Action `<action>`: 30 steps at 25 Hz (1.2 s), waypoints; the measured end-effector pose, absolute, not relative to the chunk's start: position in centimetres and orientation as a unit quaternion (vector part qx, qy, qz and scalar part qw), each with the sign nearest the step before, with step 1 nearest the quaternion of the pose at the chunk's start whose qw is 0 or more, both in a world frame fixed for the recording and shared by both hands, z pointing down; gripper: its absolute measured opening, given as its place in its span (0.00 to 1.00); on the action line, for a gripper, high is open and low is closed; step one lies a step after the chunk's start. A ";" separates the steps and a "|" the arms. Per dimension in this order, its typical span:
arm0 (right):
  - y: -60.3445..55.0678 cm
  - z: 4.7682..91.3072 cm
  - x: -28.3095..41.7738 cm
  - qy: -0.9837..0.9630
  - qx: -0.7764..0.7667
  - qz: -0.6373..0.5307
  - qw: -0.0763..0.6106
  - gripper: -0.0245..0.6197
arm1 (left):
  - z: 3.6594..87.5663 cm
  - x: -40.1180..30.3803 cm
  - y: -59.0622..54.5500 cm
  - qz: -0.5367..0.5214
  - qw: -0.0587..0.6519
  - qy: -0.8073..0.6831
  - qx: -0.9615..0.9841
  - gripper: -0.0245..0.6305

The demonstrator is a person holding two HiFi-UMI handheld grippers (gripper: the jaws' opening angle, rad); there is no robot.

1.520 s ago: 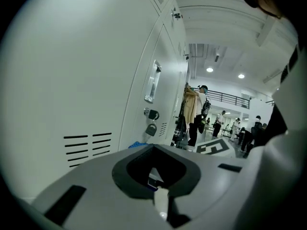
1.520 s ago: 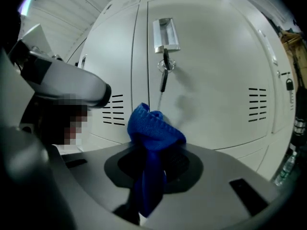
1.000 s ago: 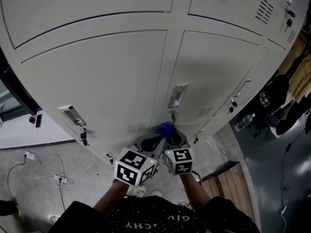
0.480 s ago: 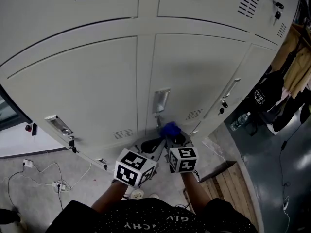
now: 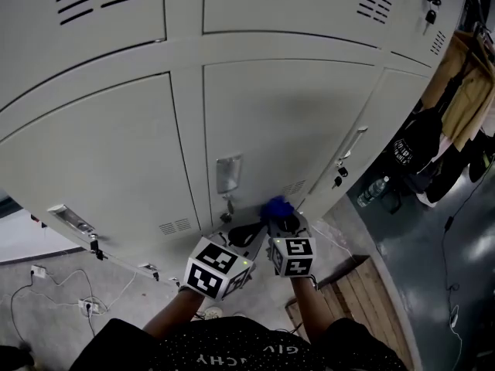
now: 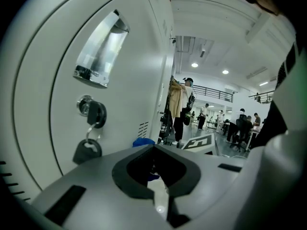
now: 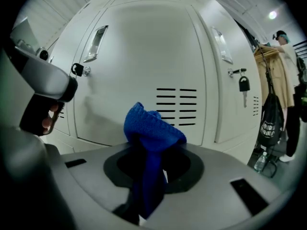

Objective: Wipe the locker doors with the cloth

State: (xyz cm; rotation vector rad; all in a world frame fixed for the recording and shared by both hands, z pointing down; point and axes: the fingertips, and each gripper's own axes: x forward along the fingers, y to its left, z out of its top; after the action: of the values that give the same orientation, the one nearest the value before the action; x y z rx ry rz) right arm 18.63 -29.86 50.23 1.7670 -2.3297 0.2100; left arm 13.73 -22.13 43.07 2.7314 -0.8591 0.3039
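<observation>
As the right hand-held gripper (image 7: 152,175) pinches it, the cloth (image 7: 153,131) points lengthwise at lockers (image 7: 144,47).

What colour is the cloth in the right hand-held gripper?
Bright blue cloth, clearest in the right gripper view.

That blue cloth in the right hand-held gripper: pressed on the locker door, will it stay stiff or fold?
Probably floppy: the blue cloth bunches and folds over itself in the right hand-held gripper, so it should flatten against the locker door. Its nubby weave likely drags rather than slips on the smooth paint.
</observation>
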 end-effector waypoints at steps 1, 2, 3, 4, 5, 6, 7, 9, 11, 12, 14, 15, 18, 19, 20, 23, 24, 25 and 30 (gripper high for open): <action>-30.1 50.3 19.4 -0.785 0.606 0.075 0.102 0.18 | 43.0 14.2 -22.2 0.104 0.130 -0.291 0.942 0.05; -30.3 50.4 20.1 -0.781 0.611 0.081 0.099 0.18 | 43.0 14.6 -22.4 0.104 0.129 -0.287 0.943 0.05; -30.5 50.5 20.8 -0.777 0.616 0.084 0.098 0.18 | 43.0 15.0 -22.5 0.104 0.129 -0.284 0.944 0.05; -30.7 50.5 21.4 -0.773 0.621 0.084 0.100 0.18 | 42.9 15.3 -22.7 0.104 0.128 -0.281 0.945 0.05; -30.9 50.6 22.1 -0.767 0.628 0.082 0.103 0.18 | 42.9 15.6 -22.8 0.103 0.128 -0.278 0.946 0.05; -31.1 50.7 22.8 -0.761 0.635 0.081 0.105 0.18 | 42.8 15.9 -22.9 0.103 0.128 -0.275 0.947 0.05; -31.3 50.7 23.6 -0.756 0.641 0.081 0.106 0.18 | 42.8 16.2 -22.9 0.102 0.128 -0.273 0.948 0.05; -31.7 50.8 24.9 -0.745 0.653 0.084 0.106 0.18 | 42.8 16.5 -23.0 0.102 0.128 -0.269 0.949 0.05; -32.0 50.9 26.0 -0.735 0.664 0.083 0.112 0.18 | 42.8 16.7 -23.0 0.102 0.129 -0.267 0.949 0.05; -32.1 50.9 26.5 -0.731 0.668 0.082 0.114 0.18 | 42.8 16.8 -23.0 0.101 0.129 -0.267 0.950 0.05; -32.3 51.0 27.1 -0.724 0.674 0.084 0.116 0.18 | 42.8 16.7 -23.0 0.101 0.129 -0.267 0.950 0.05; -32.3 51.0 27.2 -0.722 0.677 0.086 0.117 0.18 | 42.8 16.6 -22.9 0.100 0.130 -0.267 0.950 0.05; -32.3 51.0 27.2 -0.717 0.681 0.087 0.120 0.18 | 42.7 16.3 -22.7 0.100 0.131 -0.268 0.949 0.05; -32.3 51.0 27.2 -0.717 0.681 0.088 0.120 0.18 | 42.8 16.2 -22.5 0.100 0.131 -0.268 0.949 0.05; -32.3 51.1 27.2 -0.717 0.681 0.091 0.118 0.18 | 42.8 16.2 -22.4 0.101 0.131 -0.266 0.950 0.05; -32.3 51.2 27.3 -0.715 0.681 0.110 0.111 0.18 | 42.7 16.2 -21.9 0.100 0.129 -0.263 0.951 0.05; -32.3 51.2 27.3 -0.713 0.682 0.115 0.111 0.18 | 42.6 16.2 -21.8 0.098 0.126 -0.264 0.951 0.05; -32.2 51.1 27.2 -0.711 0.684 0.117 0.113 0.18 | 42.3 16.1 -21.8 0.092 0.123 -0.268 0.951 0.05; -29.5 47.8 26.4 -0.707 0.694 0.125 0.058 0.18 | 40.2 15.0 -21.9 0.038 0.123 -0.300 0.945 0.05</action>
State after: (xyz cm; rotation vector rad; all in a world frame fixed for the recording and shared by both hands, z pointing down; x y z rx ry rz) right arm 26.38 -29.53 47.83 2.1023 -2.1413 0.3801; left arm 14.96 -21.85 40.23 2.7570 -0.8742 0.1115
